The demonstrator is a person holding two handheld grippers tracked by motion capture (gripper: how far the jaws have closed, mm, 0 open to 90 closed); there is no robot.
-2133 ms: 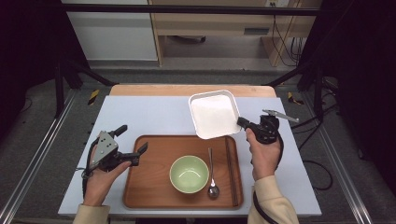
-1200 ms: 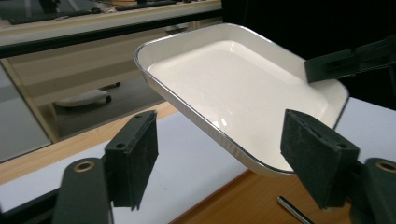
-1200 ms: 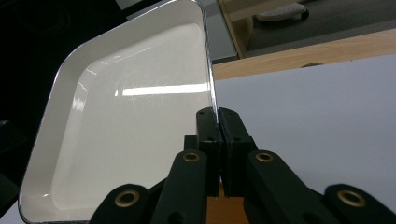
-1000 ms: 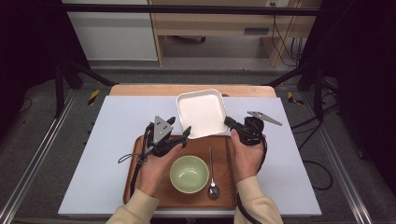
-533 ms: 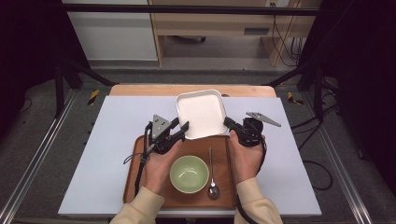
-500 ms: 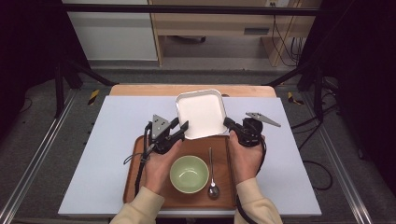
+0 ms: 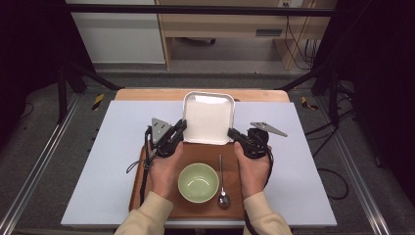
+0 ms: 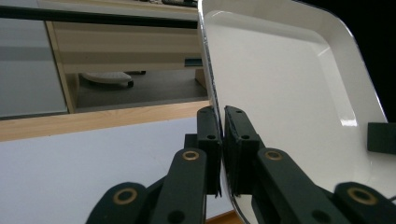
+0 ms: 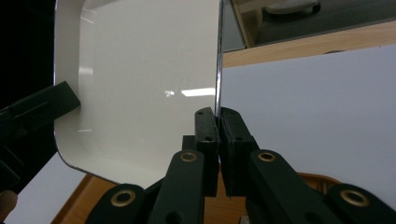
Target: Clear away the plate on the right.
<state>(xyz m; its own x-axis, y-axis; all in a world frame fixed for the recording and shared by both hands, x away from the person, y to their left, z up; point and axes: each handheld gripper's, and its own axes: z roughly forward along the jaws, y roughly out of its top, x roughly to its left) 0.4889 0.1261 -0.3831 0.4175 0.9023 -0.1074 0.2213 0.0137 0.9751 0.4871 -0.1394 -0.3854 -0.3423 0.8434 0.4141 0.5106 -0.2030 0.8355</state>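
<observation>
A white square plate (image 7: 208,117) hangs over the far edge of the wooden tray (image 7: 147,196), held from both sides. My left gripper (image 7: 179,131) has just been closing and now pinches the plate's left rim (image 8: 211,100) between its pads. My right gripper (image 7: 233,134) is shut on the right rim (image 9: 218,70). In the left gripper view the plate's inside (image 8: 289,93) faces me, with my left gripper (image 8: 222,140) clamped on its edge. The right gripper view shows the plate (image 9: 140,84), my right gripper (image 9: 217,135) on its rim, and the other gripper's jaw at the far side.
On the wooden tray sit a green bowl (image 7: 198,182) and a metal spoon (image 7: 222,186), just in front of my hands. The tray lies on a pale blue-grey tabletop (image 7: 103,161) with a wooden strip along the far edge (image 7: 147,94).
The right gripper carried the plate leftward to the tray's far edge. The left gripper came in from the left to the plate's left rim, and its jaws closed on it.
</observation>
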